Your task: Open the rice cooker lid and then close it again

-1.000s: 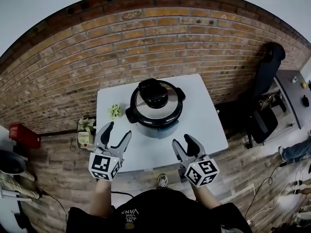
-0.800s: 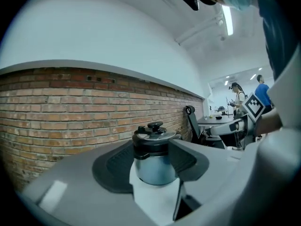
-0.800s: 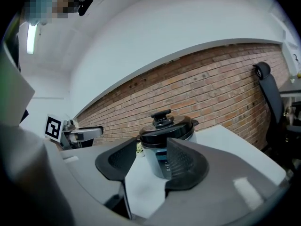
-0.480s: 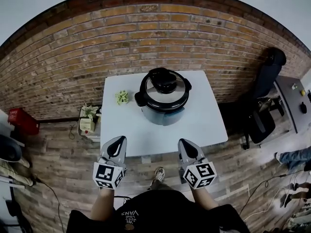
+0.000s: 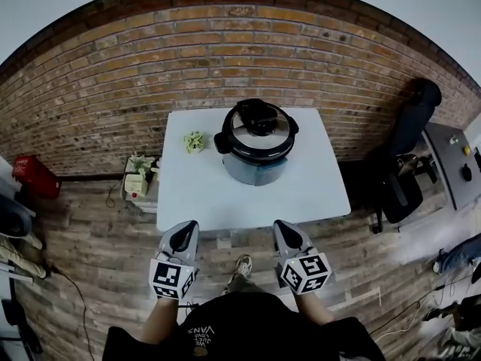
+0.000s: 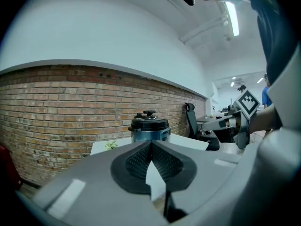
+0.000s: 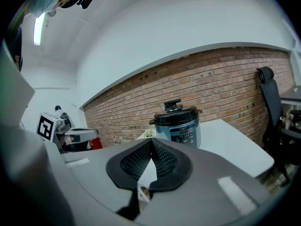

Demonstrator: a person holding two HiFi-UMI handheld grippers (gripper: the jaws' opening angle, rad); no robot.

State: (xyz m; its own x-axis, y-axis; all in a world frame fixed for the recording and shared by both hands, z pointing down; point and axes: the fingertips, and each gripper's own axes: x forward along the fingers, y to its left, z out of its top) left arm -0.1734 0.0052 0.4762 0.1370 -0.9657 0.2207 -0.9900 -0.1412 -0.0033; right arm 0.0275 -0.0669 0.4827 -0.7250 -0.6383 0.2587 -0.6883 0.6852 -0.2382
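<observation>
On the white table [image 5: 197, 198], toward its far edge and a little right of its middle: a rice cooker [image 5: 255, 170], upright, with a blue-grey body, a control panel facing the table's near edge and black handles at both sides. Capped by a silver lid [image 5: 237, 138] with a black knob, seated flat on the pot, shut. Also on the table, near its far left corner and apart from the cooker: a small green plant [image 5: 194, 141].

Just before the table's near edge, left of its middle: the left gripper [image 5: 186, 229], pointing toward the table. Clenched, ribbed black pads pressed together tip to tip, with nothing between them. Before the same near edge, right of its middle: the right gripper [image 5: 283, 227], likewise pointing at the table. Clenched too, pads meeting at the tips, grasping nothing. Not touching the table, and well apart from the cooker. Carried on bare forearms, with a marker cube at the back of each.

Behind the table: a brick wall [image 5: 150, 74]. To the table's right: a black office chair [image 5: 409, 138]. By the table's left side, on the wood floor [image 5: 90, 262]: a low stand [image 5: 135, 190] with another small plant and, farther left of the table, something red [image 5: 30, 190], too small to tell.
</observation>
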